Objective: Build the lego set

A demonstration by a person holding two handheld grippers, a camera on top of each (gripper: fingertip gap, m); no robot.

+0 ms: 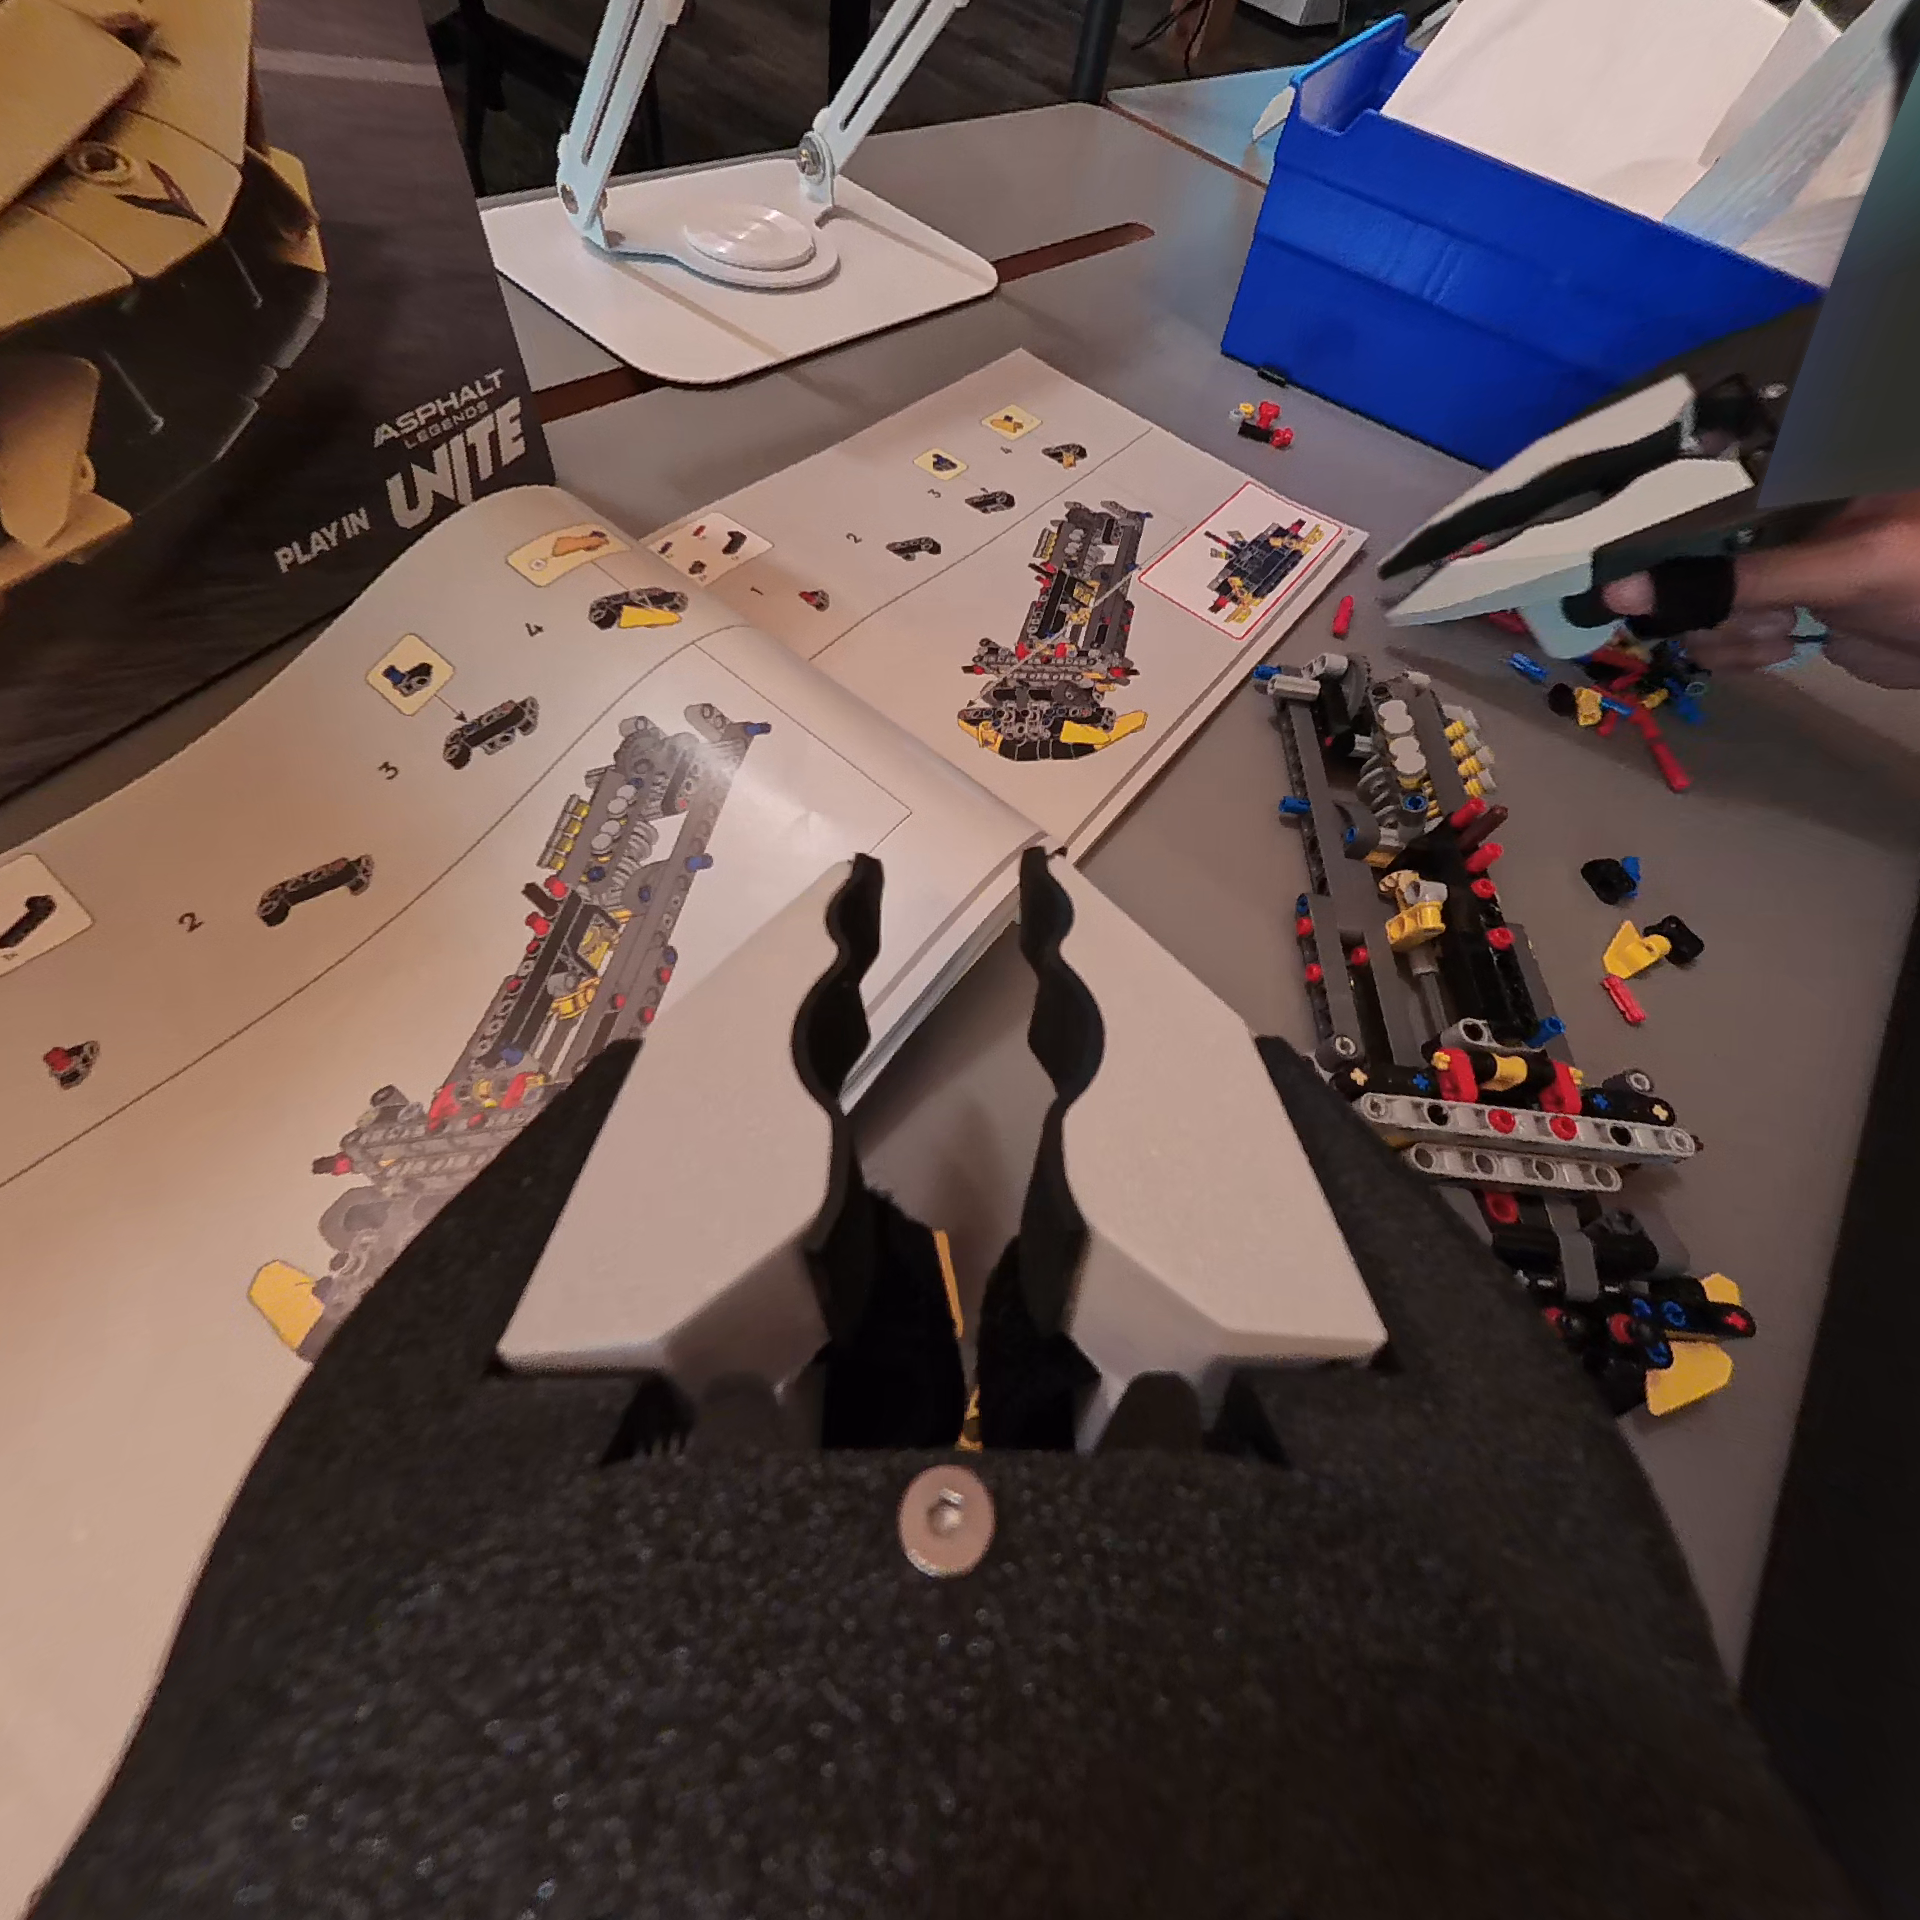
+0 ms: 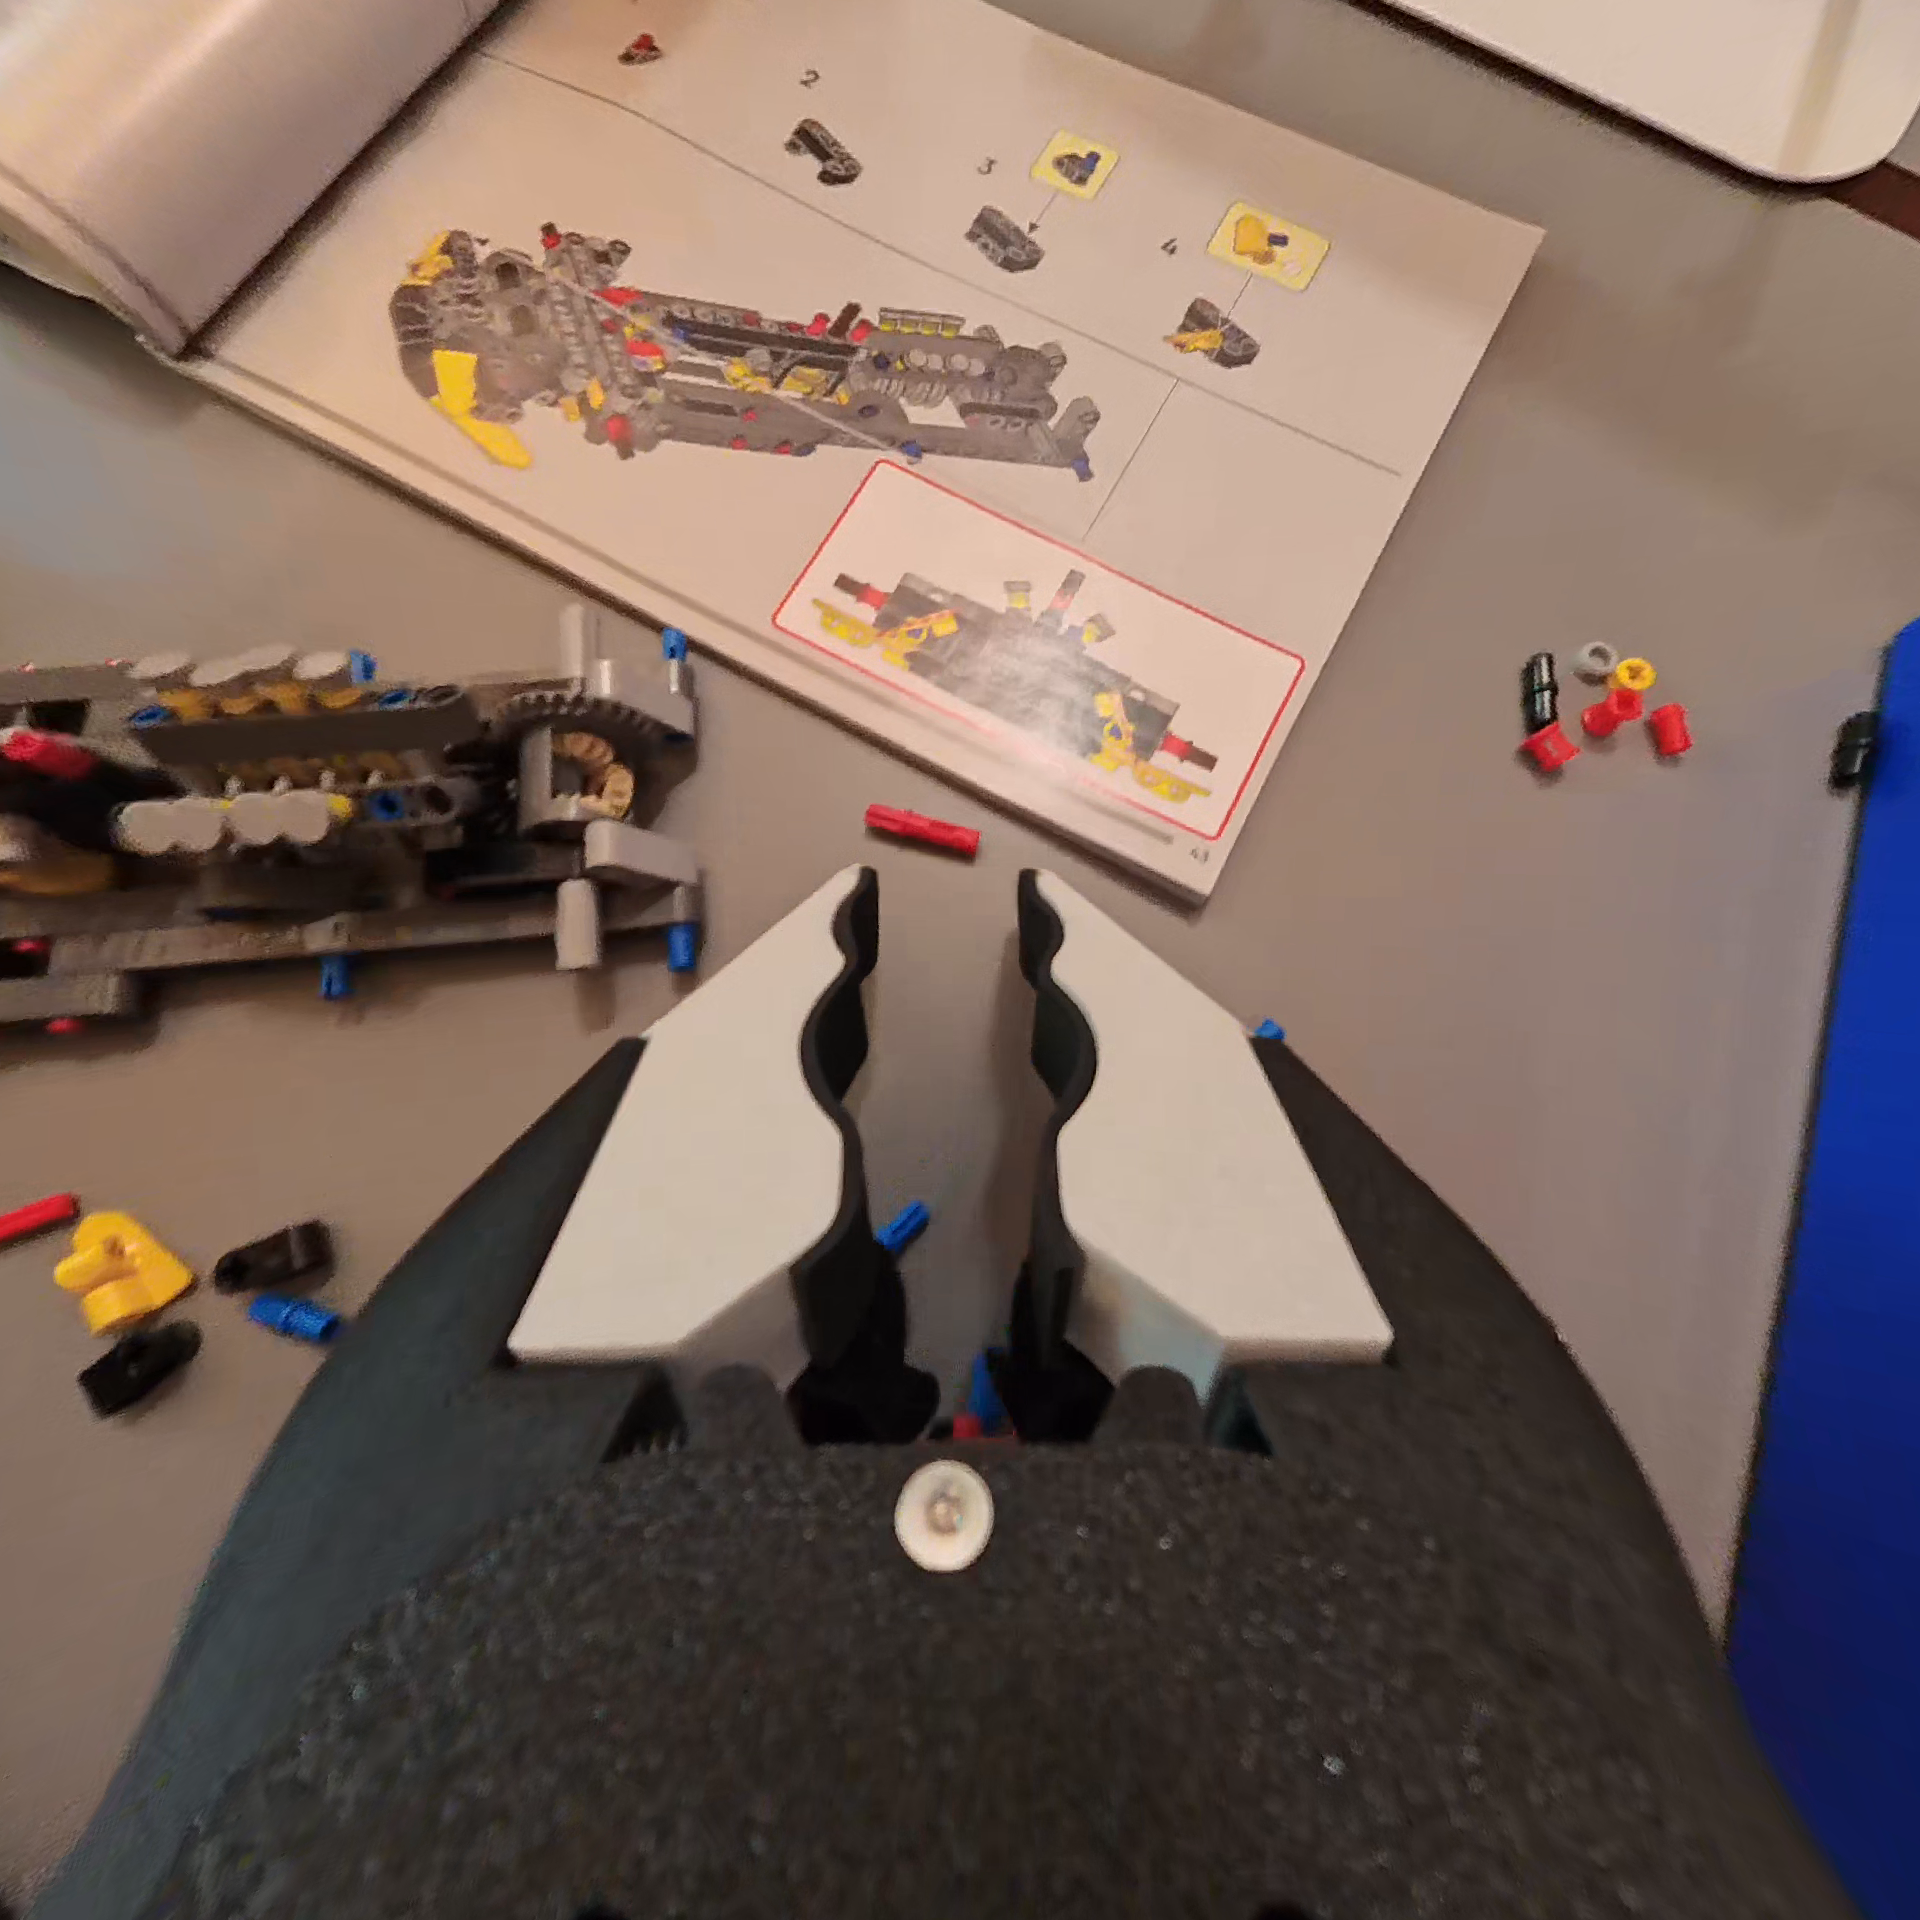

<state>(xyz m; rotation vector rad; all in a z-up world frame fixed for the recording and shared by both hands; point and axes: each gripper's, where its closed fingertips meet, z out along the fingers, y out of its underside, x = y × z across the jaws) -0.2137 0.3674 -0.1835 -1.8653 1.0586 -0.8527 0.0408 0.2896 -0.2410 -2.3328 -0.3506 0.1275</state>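
A long grey, black and yellow lego chassis lies on the grey table right of the open instruction booklet. My left gripper is open and empty above the booklet's near edge. My right gripper is open and empty above bare table, just short of a red pin; it also shows in the left wrist view, held by a gloved hand. The chassis end with its gears lies to the right gripper's left. Loose yellow, black and blue pieces lie at the left.
A blue bin stands at the back right, its wall close on the right gripper's right. A small cluster of red, black and yellow pieces lies near it. The set's box and a white stand base are behind the booklet. Tip to tip, the grippers are about 30 cm apart.
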